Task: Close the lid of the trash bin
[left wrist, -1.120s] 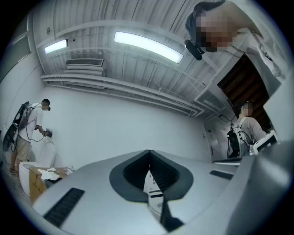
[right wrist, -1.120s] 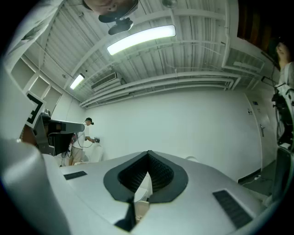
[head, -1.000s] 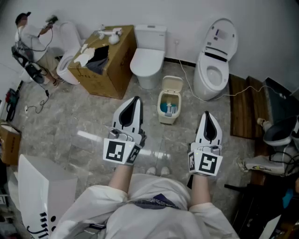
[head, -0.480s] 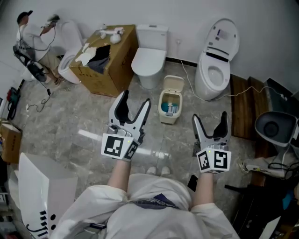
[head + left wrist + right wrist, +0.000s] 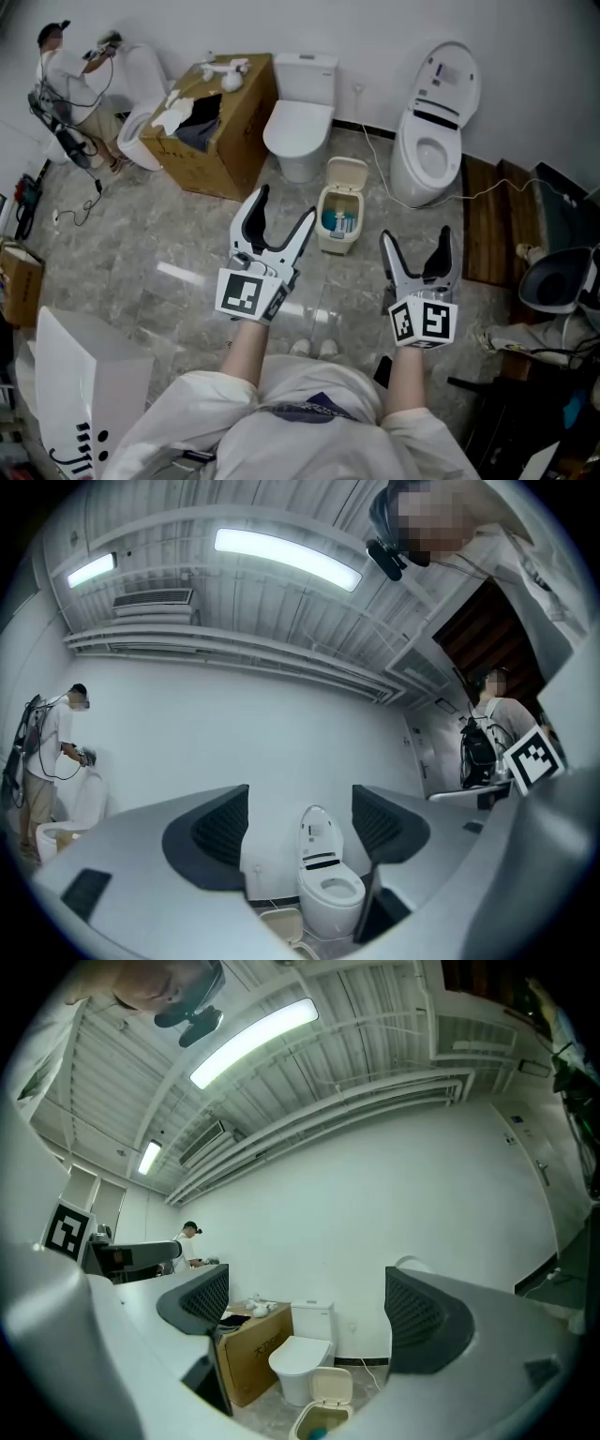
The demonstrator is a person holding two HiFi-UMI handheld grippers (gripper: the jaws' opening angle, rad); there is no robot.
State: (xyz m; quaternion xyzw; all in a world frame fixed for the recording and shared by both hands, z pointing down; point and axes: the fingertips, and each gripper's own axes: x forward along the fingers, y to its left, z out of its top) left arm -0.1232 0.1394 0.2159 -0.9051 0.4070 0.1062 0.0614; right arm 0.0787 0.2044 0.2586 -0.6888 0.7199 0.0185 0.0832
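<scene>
A small cream trash bin (image 5: 337,220) stands on the floor between two toilets, its lid (image 5: 346,173) tipped up and blue items inside. My left gripper (image 5: 286,206) hovers just left of the bin, open, with nothing between its fingers; its jaws have just been opening. To the bin's lower right is my right gripper (image 5: 417,239), also open and empty, its jaws likewise just opened wide. In the right gripper view the bin (image 5: 323,1417) sits low between the open gripper (image 5: 307,1305) fingers. The left gripper view shows the open gripper (image 5: 300,822) and the lid's edge (image 5: 279,921) at the bottom.
A white toilet (image 5: 298,117) stands behind the bin and another toilet (image 5: 431,122) with raised seat to its right. A cardboard box (image 5: 208,122) sits at the back left. A person (image 5: 66,75) works far left. A cable (image 5: 375,164) crosses the floor; wooden boards (image 5: 487,220) lie right.
Both grippers went from shut to wide open. My left gripper shifted right, closer to the bin. The right gripper rolled slightly and stayed about where it was.
</scene>
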